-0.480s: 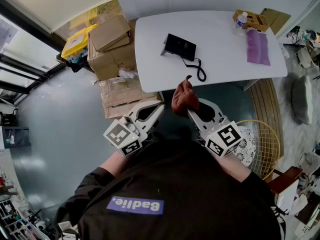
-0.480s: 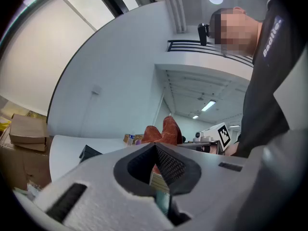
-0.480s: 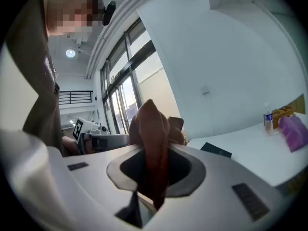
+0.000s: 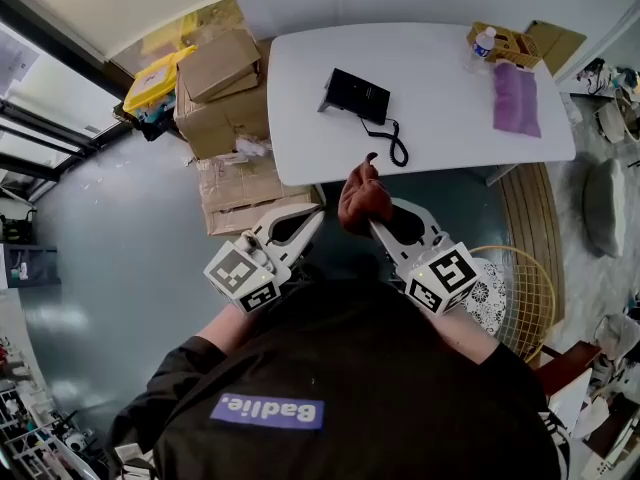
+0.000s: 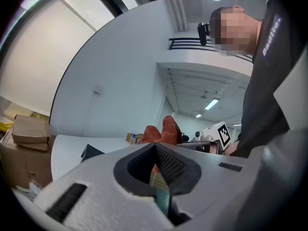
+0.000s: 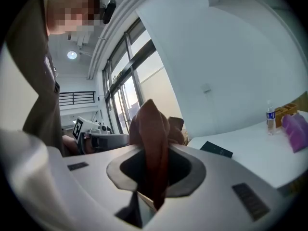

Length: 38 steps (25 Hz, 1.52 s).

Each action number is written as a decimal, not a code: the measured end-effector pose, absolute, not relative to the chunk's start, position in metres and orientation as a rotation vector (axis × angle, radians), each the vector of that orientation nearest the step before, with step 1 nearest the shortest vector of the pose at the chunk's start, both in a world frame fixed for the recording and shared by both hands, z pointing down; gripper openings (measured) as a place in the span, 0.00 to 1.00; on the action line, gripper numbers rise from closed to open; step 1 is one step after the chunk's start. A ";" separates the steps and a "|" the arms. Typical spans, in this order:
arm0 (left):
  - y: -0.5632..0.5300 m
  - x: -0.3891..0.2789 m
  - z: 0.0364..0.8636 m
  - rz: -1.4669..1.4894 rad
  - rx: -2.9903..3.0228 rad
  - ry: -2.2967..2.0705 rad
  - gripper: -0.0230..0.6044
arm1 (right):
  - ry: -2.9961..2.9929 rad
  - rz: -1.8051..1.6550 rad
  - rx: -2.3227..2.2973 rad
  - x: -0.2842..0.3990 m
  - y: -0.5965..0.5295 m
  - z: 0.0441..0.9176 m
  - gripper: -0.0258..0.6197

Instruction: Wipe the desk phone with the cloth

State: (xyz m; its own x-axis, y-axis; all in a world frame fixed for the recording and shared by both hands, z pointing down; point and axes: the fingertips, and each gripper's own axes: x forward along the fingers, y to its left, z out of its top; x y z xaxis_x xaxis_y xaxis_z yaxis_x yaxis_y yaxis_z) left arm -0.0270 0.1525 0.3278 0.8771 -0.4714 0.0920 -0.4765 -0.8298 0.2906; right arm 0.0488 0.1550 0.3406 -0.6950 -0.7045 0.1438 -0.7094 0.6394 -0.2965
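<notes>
Head view: a white table (image 4: 440,68) occupies the upper centre of the frame. The black desk phone (image 4: 355,95) lies left of centre on it, with its coiled cord (image 4: 396,145) running toward the near edge. A purple item (image 4: 517,98) lies flat at the right end of the table; whether it is a folded cloth or a bag cannot be told at this size. A water bottle (image 4: 482,40) stands just beside a yellow-brown box (image 4: 507,40) at the far right corner. Cardboard boxes (image 4: 222,86) are stacked on the floor against the table's left end.

Right gripper (image 4: 376,220): held below the table's near edge, in the centre of the frame, well apart from the phone. Its jaws are closed on a reddish-brown cloth (image 4: 362,194), which bunches up above the jaw tips. In the right gripper view the cloth (image 6: 150,134) passes between the clamped jaws of the right gripper (image 6: 153,154) and rises above them. The phone (image 6: 216,149) lies on the table at centre right, and the bottle (image 6: 270,115) and the purple item (image 6: 296,131) are at the right edge.

Left gripper (image 4: 316,210): held just left of the cloth, not touching the table. In the left gripper view the jaws of the left gripper (image 5: 155,148) meet at the tips with nothing between them. The cloth (image 5: 163,131) shows beyond them, and the phone (image 5: 91,152) is at lower left.
</notes>
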 end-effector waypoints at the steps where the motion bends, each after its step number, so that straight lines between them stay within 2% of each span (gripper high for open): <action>1: 0.151 -0.025 0.328 0.028 2.739 -0.717 0.05 | -2.830 0.523 1.217 0.051 0.154 0.342 0.18; 15: 0.120 0.010 0.336 0.080 2.751 -0.759 0.05 | -2.809 0.551 1.227 0.096 0.114 0.362 0.18; 28: 0.015 -0.023 0.341 0.063 2.831 -0.560 0.05 | -2.651 0.525 1.408 0.063 0.013 0.380 0.18; 38: -0.052 -0.028 0.356 0.047 2.825 -0.523 0.05 | -2.592 0.534 1.498 0.061 -0.063 0.403 0.18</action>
